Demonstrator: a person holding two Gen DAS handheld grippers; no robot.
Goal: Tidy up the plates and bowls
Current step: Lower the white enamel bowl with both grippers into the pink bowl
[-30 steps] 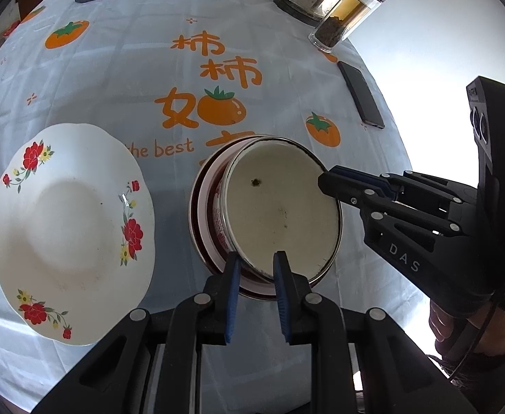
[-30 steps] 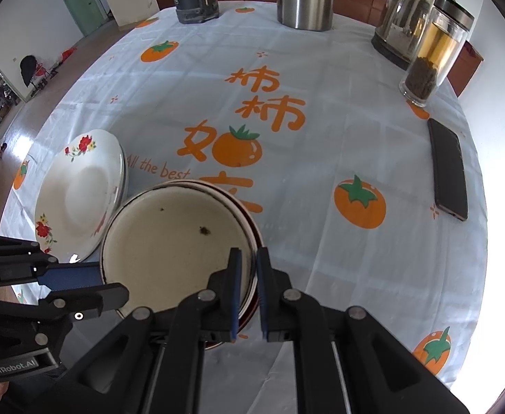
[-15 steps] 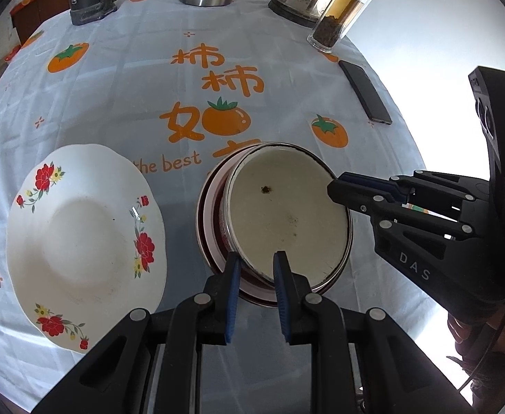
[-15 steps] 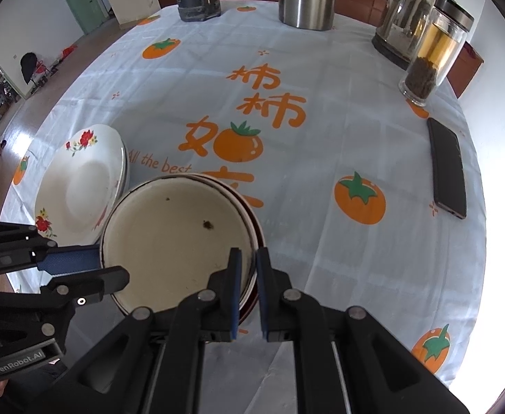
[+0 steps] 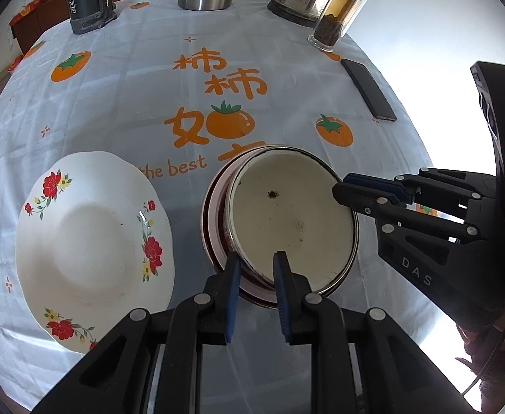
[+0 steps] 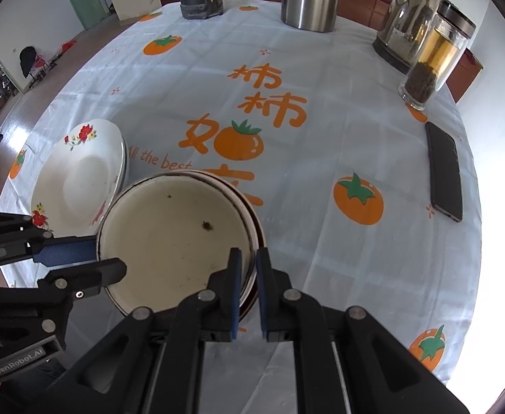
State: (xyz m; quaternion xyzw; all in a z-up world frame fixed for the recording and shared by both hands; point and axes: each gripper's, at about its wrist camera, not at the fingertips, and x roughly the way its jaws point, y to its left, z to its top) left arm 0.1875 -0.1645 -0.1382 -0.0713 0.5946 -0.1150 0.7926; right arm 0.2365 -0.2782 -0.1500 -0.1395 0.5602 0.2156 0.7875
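two grippers on one cream bowl (image 5: 292, 220): left gripper (image 5: 256, 269) pinches its near rim, right gripper (image 6: 249, 269) is nearly closed on the opposite rim. bowl sits in a red-rimmed bowl (image 5: 214, 238), beside the flowered plate (image 5: 90, 241) on the tablecloth (image 5: 114, 103).

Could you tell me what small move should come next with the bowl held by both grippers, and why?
Probably lower the cream bowl straight down until it seats. Both the left gripper and the right gripper pinch its rim on opposite sides, and it sits off-centre over the red-rimmed bowl beneath, beside the floral plates.
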